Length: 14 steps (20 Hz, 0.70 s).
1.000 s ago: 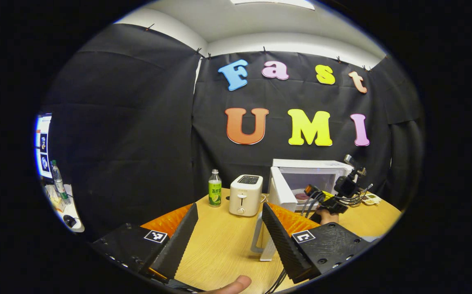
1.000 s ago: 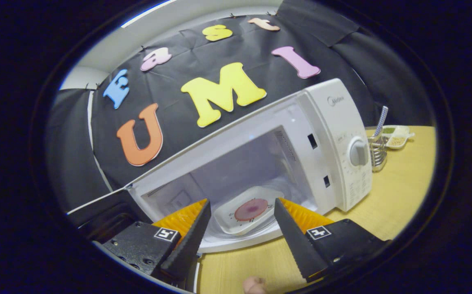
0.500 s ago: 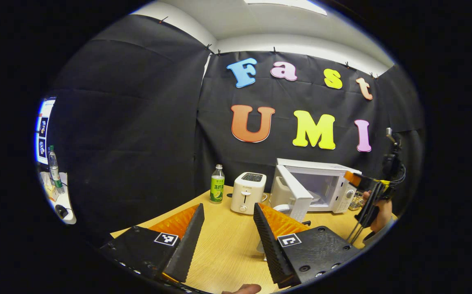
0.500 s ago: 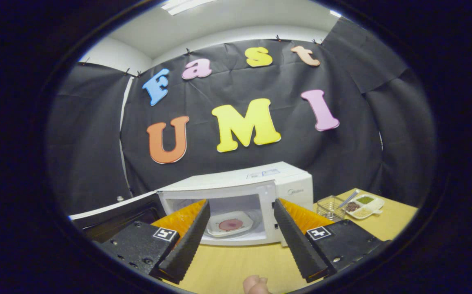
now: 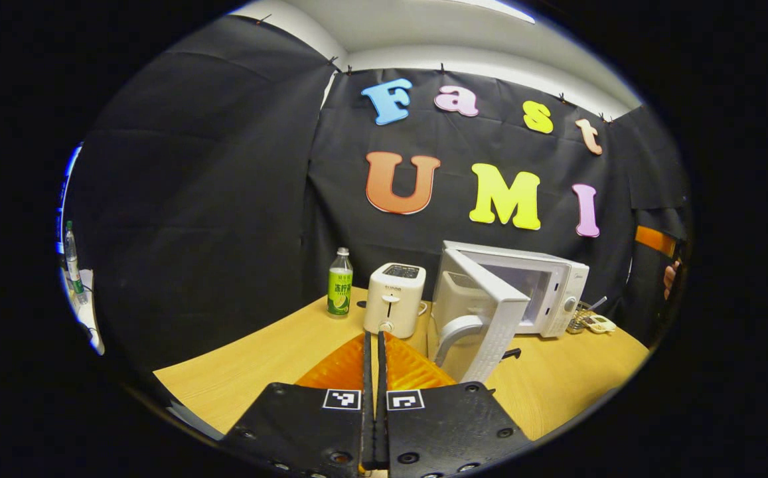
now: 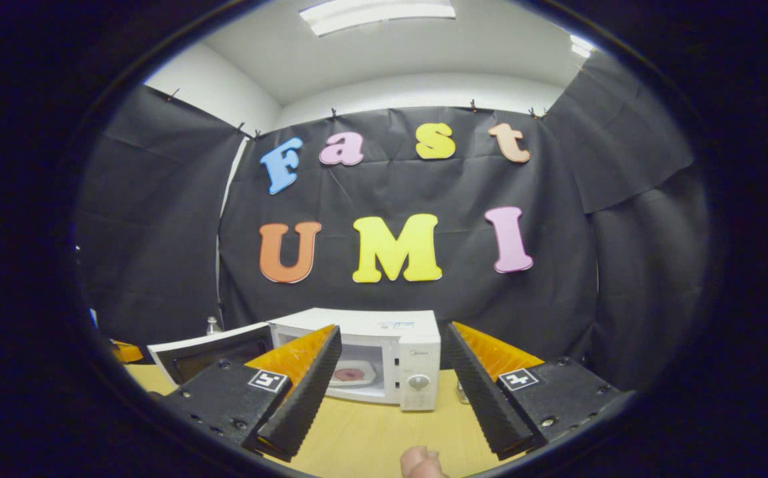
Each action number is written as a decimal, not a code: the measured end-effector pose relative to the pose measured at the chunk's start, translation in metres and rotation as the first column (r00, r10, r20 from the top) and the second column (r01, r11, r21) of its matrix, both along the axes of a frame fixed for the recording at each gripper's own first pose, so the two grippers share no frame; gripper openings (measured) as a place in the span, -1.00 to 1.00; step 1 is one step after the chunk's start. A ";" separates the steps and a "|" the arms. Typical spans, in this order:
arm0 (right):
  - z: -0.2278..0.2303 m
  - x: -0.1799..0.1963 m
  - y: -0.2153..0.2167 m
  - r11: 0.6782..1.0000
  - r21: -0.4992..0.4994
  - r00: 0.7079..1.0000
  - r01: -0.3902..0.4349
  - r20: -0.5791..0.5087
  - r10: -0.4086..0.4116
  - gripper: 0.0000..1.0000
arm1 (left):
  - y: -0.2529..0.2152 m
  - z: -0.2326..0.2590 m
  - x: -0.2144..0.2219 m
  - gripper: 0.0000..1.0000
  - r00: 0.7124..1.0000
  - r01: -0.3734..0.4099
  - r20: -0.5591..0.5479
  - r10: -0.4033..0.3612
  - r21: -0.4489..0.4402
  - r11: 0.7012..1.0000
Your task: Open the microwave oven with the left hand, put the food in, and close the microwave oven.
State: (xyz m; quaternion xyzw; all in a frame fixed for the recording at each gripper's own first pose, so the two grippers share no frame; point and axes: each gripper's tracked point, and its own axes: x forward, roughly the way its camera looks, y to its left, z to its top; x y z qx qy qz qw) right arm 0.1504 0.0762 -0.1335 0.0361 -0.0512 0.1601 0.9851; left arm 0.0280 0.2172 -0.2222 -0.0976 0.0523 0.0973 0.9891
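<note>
While the wooden tabletop runs pale and smooth across the left gripper view, a clear plastic bottle with a green label stands at about 10 o'clock from the left gripper, which has its ridged black fingers pressed together with nothing between them, orange backing fanning out behind. Next along is a boxy cream toaster with rounded corners, just beside the white microwave oven. Its door hangs wide open toward the camera, curved grey handle facing us, at roughly 1 o'clock from the fingertips. A small tray of condiments sits past the oven's right side.

Over in the right gripper view, the right gripper is spread wide, sawtooth pads apart, holding nothing. Between the fingers you can see the oven cavity, and the food, a round reddish patty on a white squarish plate, sits inside at about 11 o'clock. A fingertip pokes in at 6 o'clock.
</note>
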 end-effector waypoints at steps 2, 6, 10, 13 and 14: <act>0.003 -0.006 -0.028 0.998 -0.029 0.999 0.052 -0.014 -0.052 1.00 | -0.007 -0.016 0.010 -1.00 0.999 0.038 -0.029 -0.039 -0.019 0.999; 0.018 -0.025 -0.057 0.997 -0.032 0.998 0.069 0.009 -0.069 1.00 | -0.023 -0.027 0.024 -0.99 0.994 0.096 -0.056 -0.092 0.074 0.993; 0.030 -0.039 -0.080 0.998 -0.025 0.998 0.063 0.019 -0.063 1.00 | -0.049 -0.026 0.030 -1.00 0.989 0.138 -0.066 -0.130 0.135 0.981; 0.034 -0.042 -0.095 0.998 -0.018 0.998 0.066 0.018 -0.065 1.00 | -0.075 -0.017 0.034 -1.00 0.982 0.188 -0.040 -0.184 0.129 0.974; 0.033 -0.043 -0.099 0.998 -0.018 0.998 0.063 0.016 -0.063 1.00 | -0.088 -0.012 0.036 -1.00 0.977 0.212 -0.020 -0.211 0.124 0.969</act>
